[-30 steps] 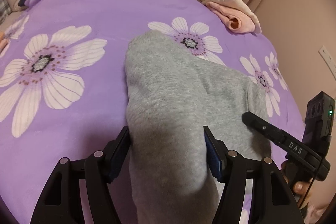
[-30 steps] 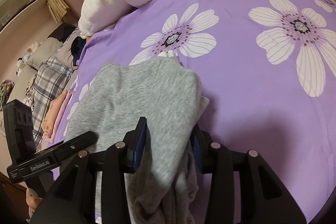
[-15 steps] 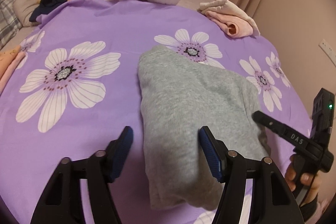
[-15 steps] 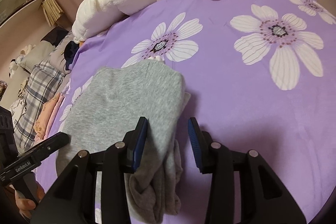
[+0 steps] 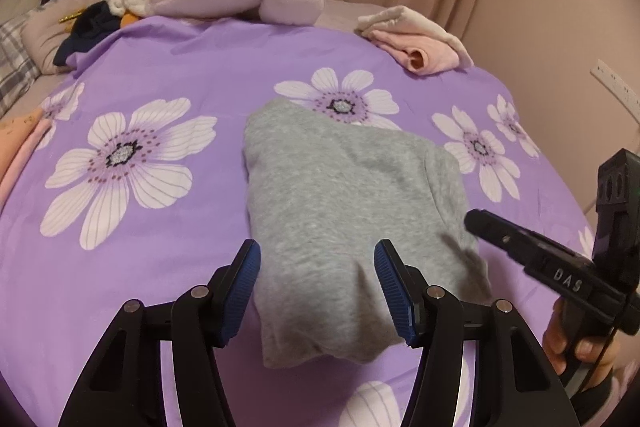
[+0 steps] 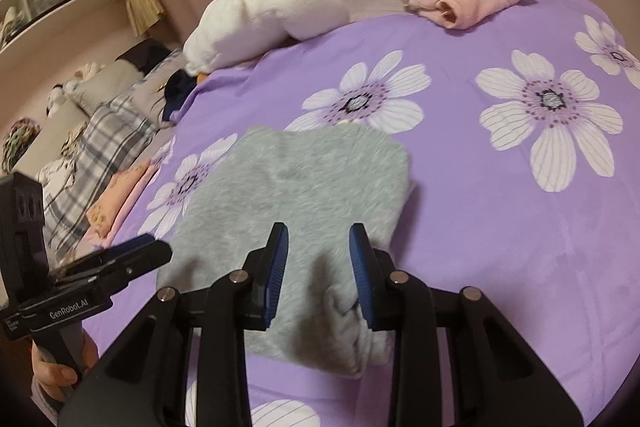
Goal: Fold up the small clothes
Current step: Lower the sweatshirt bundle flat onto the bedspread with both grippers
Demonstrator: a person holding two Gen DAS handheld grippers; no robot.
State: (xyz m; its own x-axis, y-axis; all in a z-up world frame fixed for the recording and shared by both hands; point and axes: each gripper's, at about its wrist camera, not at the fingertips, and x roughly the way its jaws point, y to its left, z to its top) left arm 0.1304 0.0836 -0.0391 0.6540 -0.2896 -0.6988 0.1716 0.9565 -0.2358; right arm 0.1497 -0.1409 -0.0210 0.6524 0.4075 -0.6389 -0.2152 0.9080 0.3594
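1. Left hand-held gripper (image 5: 317, 287): jaws wide apart, holding nothing, straddling the near left end of the grey garment (image 5: 352, 227) without pinching it.
2. Grey garment: folded into a compact slab on the purple floral bedspread (image 5: 168, 227); long axis running from 6 o'clock toward 12 o'clock, tilted slightly to 11, in the left wrist view.
3. Right hand-held gripper (image 6: 318, 267): jaws narrower but parted, empty, over the bunched near right corner at 6 o'clock; cloth directly ahead at 12.
4. Judgement: both about equally near; the right sits closer to the loose, rumpled edge likely needing tidying.
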